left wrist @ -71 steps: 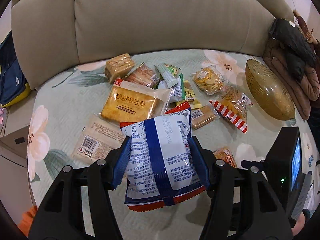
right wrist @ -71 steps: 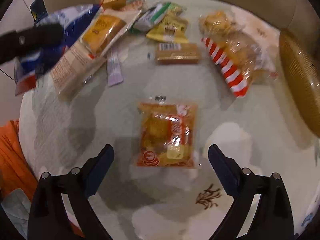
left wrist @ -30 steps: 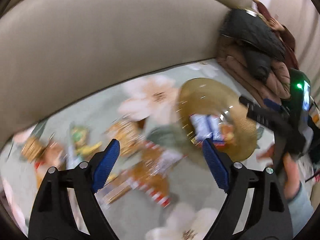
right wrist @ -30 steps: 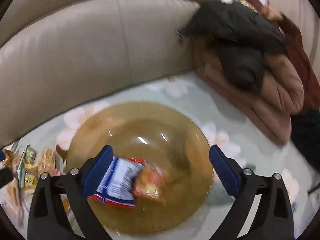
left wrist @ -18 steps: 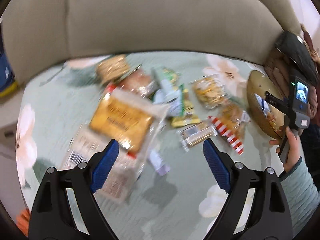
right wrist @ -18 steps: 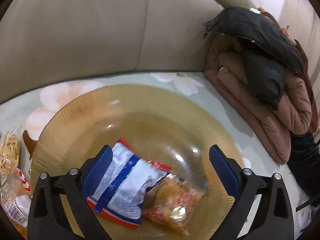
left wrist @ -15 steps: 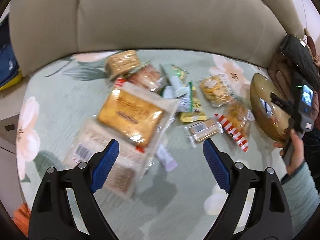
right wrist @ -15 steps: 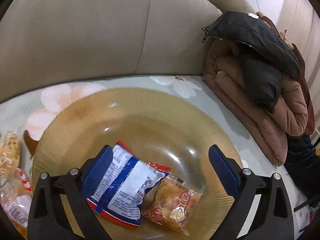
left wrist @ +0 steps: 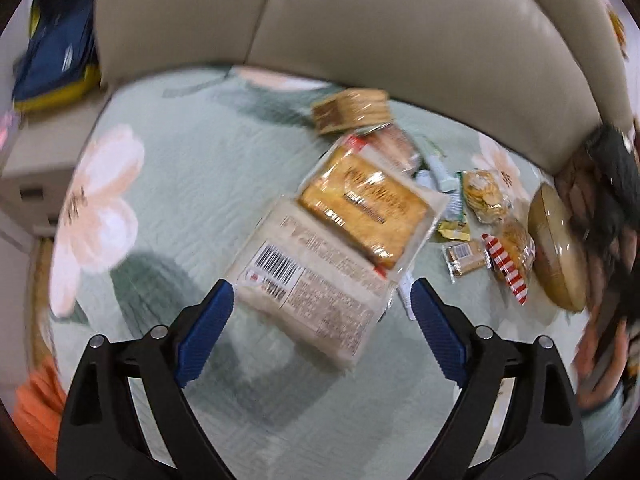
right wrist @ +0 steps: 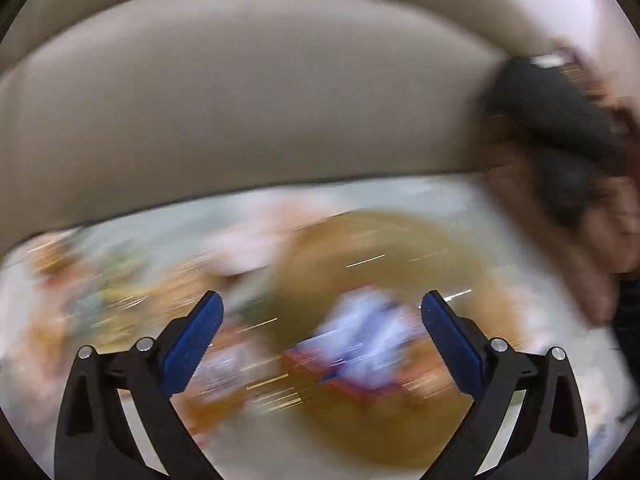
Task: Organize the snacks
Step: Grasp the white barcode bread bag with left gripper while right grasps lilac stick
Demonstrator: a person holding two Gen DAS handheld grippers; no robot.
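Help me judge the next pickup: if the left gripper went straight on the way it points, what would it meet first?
Probably the pale barcode packet, lying flat between the open left gripper pads, whose jaws have just been opening; depth is unclear.

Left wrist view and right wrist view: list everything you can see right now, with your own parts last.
Bread packs: two, golden and pale, overlapping, centre of cover.
Small snacks: several, mixed colours, between bread and bowl.
Bowl: one, amber, right; blue-white packet inside, blurred.
Cover: one, pale green, floral.
Sofa back: beige, behind.
Coats: dark and brown, far right.
Left gripper: open, jaws just widened, empty.
Right gripper: open, empty.
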